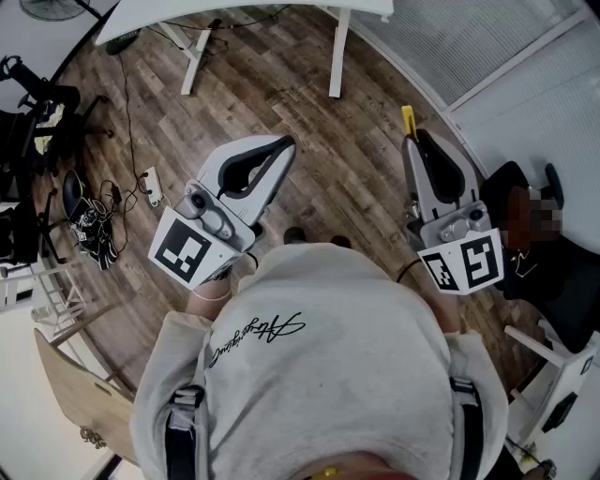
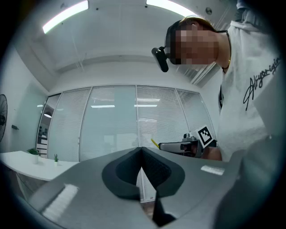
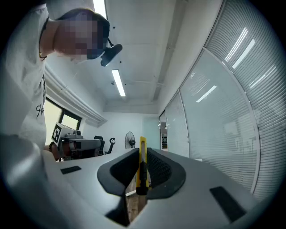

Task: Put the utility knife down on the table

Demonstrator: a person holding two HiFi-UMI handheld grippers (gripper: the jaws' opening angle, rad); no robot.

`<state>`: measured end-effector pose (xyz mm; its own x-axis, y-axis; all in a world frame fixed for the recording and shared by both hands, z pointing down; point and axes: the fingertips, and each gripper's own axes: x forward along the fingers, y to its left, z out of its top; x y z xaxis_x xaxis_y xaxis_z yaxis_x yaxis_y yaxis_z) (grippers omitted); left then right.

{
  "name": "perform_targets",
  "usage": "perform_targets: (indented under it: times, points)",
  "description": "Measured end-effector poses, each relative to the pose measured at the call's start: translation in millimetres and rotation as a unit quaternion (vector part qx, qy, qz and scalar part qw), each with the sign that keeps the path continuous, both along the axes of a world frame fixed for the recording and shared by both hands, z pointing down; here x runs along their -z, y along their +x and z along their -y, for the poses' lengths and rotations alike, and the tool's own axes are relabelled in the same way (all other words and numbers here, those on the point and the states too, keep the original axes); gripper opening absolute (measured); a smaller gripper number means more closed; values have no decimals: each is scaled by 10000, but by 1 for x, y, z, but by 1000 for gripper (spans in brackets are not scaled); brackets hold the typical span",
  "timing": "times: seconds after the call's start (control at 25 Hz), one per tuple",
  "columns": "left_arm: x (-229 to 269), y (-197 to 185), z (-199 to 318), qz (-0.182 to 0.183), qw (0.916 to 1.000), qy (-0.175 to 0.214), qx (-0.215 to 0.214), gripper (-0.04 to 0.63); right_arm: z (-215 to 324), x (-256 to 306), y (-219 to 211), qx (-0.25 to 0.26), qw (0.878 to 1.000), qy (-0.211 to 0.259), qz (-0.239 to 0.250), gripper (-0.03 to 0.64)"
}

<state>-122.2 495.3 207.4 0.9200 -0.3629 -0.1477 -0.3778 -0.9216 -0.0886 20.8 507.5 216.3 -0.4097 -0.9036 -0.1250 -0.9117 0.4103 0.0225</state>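
Knife [image 3: 142,166] clamped in right gripper [image 1: 416,148], at 1 o'clock; left gripper [image 2: 141,154] closed, empty. Table [image 1: 244,11] well apart at 12 o'clock. Risk: letting go early drops knife onto floor [image 1: 337,159]; thin handle may slip.

Bright ceiling strip lights [image 2: 66,16]; fisheye-warped, dark-vignetted edges; sharp.
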Motion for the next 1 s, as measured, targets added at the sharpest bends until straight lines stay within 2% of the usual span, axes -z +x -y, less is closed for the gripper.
perform_targets:
  times: [0.2,0.68,1.0]
  points:
    - [1,-1,-5,-70,9998,97,-126,-12,-2,-2,-3,0,10000,-12,-42,57]
    - [-1,-1,4,23,10000,-11,34,-12,4,-3,-1,51,9999,-50,93,57]
    - [-5,-19,7,52,10000,66,-9,-12,10,-2,-14,77,9998,-43,167,57]
